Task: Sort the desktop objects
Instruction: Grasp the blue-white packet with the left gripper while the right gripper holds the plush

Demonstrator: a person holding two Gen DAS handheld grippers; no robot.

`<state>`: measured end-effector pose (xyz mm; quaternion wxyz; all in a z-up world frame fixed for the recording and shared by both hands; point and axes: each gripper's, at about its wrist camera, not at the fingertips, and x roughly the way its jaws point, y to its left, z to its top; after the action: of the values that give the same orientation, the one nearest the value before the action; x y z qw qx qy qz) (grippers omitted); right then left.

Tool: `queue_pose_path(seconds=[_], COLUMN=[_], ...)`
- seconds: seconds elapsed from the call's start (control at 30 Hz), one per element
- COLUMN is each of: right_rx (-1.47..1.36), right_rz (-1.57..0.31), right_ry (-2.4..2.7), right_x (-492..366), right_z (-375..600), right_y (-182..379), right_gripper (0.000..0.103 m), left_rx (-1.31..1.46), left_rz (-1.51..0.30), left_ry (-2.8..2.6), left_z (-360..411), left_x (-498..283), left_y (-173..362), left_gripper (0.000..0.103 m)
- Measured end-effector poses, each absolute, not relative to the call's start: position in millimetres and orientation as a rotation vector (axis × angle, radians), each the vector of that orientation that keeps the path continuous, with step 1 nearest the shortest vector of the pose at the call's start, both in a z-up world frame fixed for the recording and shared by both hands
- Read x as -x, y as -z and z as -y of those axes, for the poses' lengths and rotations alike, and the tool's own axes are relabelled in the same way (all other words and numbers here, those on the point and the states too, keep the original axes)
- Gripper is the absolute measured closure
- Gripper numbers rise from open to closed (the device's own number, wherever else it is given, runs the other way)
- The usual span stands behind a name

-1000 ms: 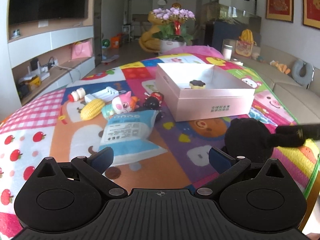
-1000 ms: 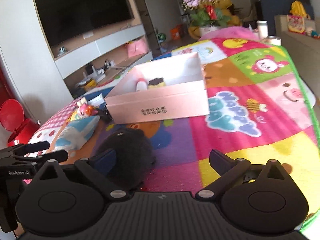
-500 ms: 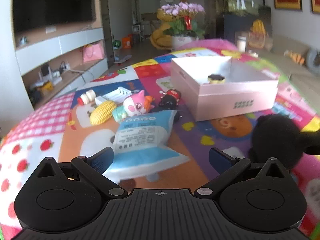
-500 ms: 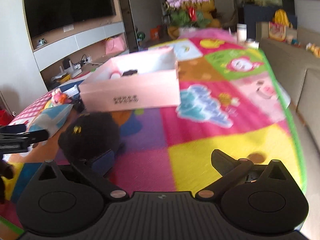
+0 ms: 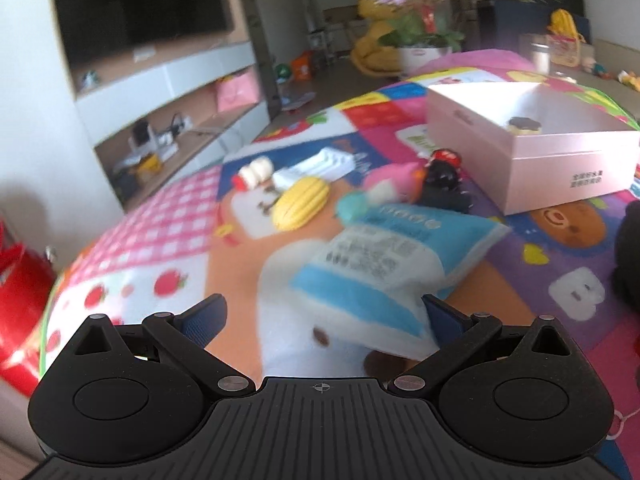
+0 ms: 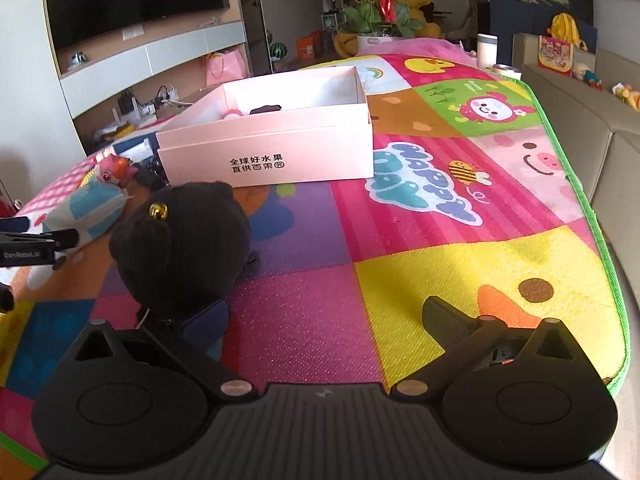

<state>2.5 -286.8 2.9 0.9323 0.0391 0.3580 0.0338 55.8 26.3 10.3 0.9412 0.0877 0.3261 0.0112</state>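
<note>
An open pink box (image 5: 560,160) (image 6: 280,152) sits on the colourful play mat, with a small dark-topped item (image 5: 524,124) inside. My left gripper (image 5: 324,316) is open just before a blue-and-white snack bag (image 5: 384,256), whose near corner lies by the right finger. Behind the bag lie a yellow toy corn (image 5: 300,204), a pink toy (image 5: 392,184) and a black-and-red figure (image 5: 444,176). My right gripper (image 6: 324,320) is open; a black plush toy (image 6: 184,236) sits against its left finger (image 6: 204,316).
A white-and-red bottle toy (image 5: 252,174) and a white ribbed item (image 5: 320,164) lie at the mat's far left. The mat's green edge (image 6: 592,216) runs along the right, beside a sofa. A red bin (image 5: 20,300) stands left. The left gripper's fingers (image 6: 40,240) show at the left edge.
The left gripper has swung left and closer to the snack bag; the box has shifted right in its view. The right gripper has moved so the plush sits further ahead by its left finger.
</note>
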Motion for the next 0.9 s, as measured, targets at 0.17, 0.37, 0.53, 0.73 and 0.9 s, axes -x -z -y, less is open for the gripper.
queue_pose_path(seconds=[0.17, 0.37, 0.53, 0.73, 0.9], right_rx=[0.023, 0.028, 0.083, 0.141, 0.181], right_rz=[-0.72, -0.757, -0.742, -0.68, -0.612], right_ry=[-0.062, -0.136, -0.226, -0.27, -0.233], right_x=[1.5, -12.6, -22.3, -22.0, -16.1], right_z=[274.9, 256.4, 217.2, 189.5, 197.0], right_y=[1.5, -4.5, -4.9, -10.7, -18.9], right_gripper=[0.0, 0.0, 0.0, 0.0, 0.0], left_rx=[-0.08, -0.009, 0.006, 0.047, 0.074], left_rz=[-0.65, -0.616, -0.614, -0.656, -0.694], left_ry=[0.024, 0.06, 0.073, 0.078, 0.105], left_z=[-32.3, -33.2, -32.6, -37.3, -35.5], left_x=[-38.0, -28.3, -23.6, -18.8, -15.9], left_y=[-16.9, -29.2, -31.3, -23.1, -13.4], left_gripper=[0.0, 0.0, 0.0, 0.0, 0.0])
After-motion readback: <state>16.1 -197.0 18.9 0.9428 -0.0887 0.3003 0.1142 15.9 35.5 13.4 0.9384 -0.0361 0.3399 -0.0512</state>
